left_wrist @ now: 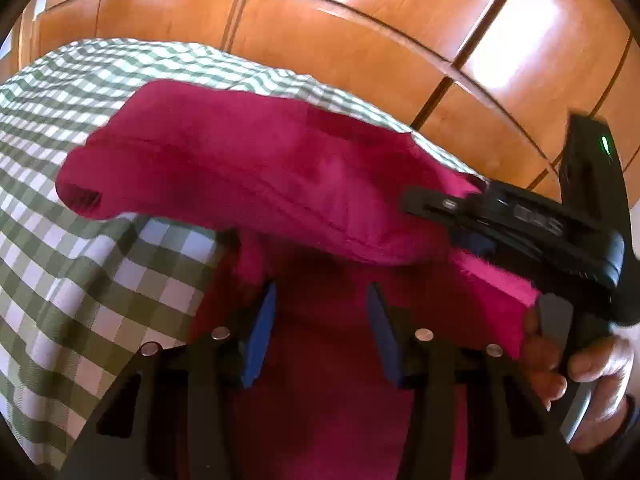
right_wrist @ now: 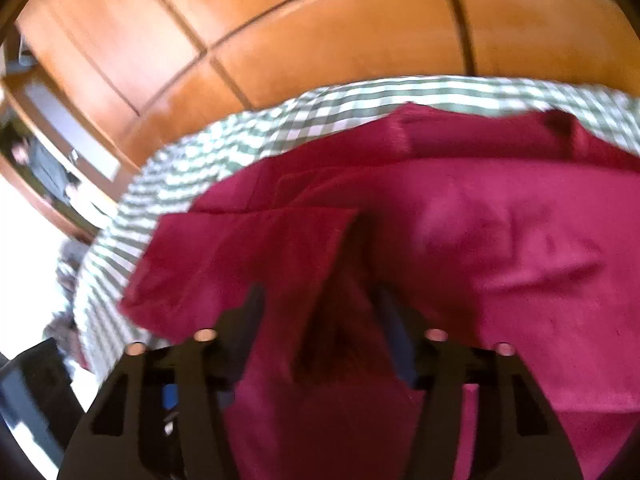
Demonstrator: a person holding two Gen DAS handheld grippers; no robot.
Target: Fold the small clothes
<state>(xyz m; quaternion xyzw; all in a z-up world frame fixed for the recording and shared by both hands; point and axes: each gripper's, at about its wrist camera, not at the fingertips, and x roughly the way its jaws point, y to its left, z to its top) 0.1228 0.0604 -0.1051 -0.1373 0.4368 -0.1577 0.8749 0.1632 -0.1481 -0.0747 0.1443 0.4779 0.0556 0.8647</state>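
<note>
The red garment (left_wrist: 248, 168) is held up over the green checked cloth (left_wrist: 80, 264), and part of it hangs down toward the cloth. The left gripper (left_wrist: 320, 320) has red fabric between its blue pads (left_wrist: 262, 332), though its jaws stand apart. The right gripper (left_wrist: 460, 216) pinches the other edge. Holding two edges probably keeps it stretched for folding.

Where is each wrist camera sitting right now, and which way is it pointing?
Left wrist: on the left gripper, looking along its blue-padded fingers at the magenta garment; the right gripper and the person's hand show at right.
Right wrist: on the right gripper, facing the same garment; only its own fingers show.
Shared: garment, green checked cloth, wooden cabinet doors.
</note>
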